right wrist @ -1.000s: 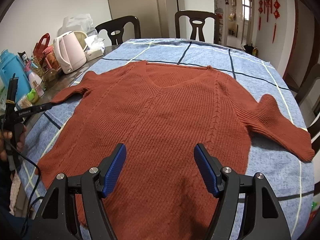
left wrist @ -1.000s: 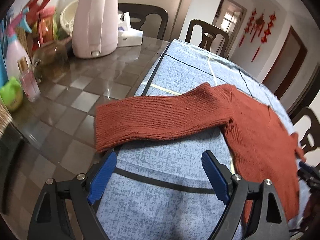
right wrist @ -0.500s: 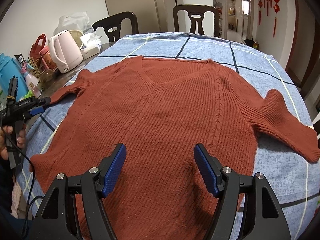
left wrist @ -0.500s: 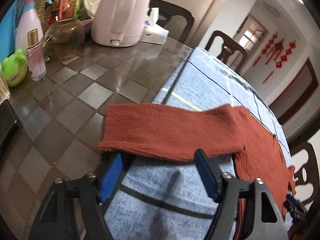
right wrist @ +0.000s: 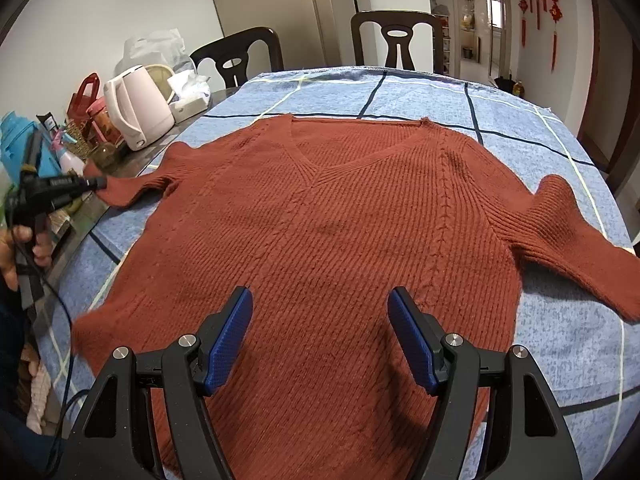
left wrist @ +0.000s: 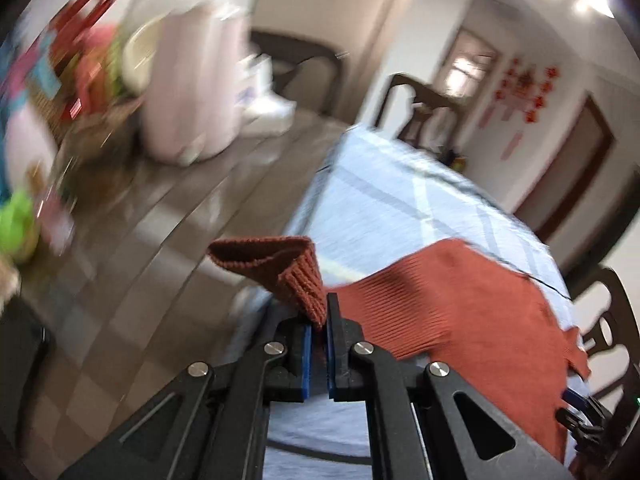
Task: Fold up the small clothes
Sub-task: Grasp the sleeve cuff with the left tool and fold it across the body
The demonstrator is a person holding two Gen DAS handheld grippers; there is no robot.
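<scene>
A rust-red knitted V-neck sweater (right wrist: 340,216) lies flat, front up, on a blue checked tablecloth (right wrist: 500,112). My left gripper (left wrist: 318,320) is shut on the cuff of the sweater's left sleeve (left wrist: 276,264), which hangs lifted and folded above the table. From the right wrist view that same left gripper (right wrist: 96,184) pinches the sleeve end (right wrist: 124,192) at the table's left side. My right gripper (right wrist: 320,320) hovers open over the lower middle of the sweater, nothing between its blue pads. The right sleeve (right wrist: 580,240) lies stretched out flat.
A pink kettle (right wrist: 138,114), tissue box (right wrist: 190,98), bottles and a red basket (right wrist: 86,96) crowd the glass tabletop left of the cloth. Dark wooden chairs (right wrist: 398,40) stand at the far side. A person's hand (right wrist: 20,244) holds the left gripper's handle.
My left gripper closed on the left sleeve's cuff and lifted it off the table. The sleeve end now bunches upward. The right gripper stayed in place and open.
</scene>
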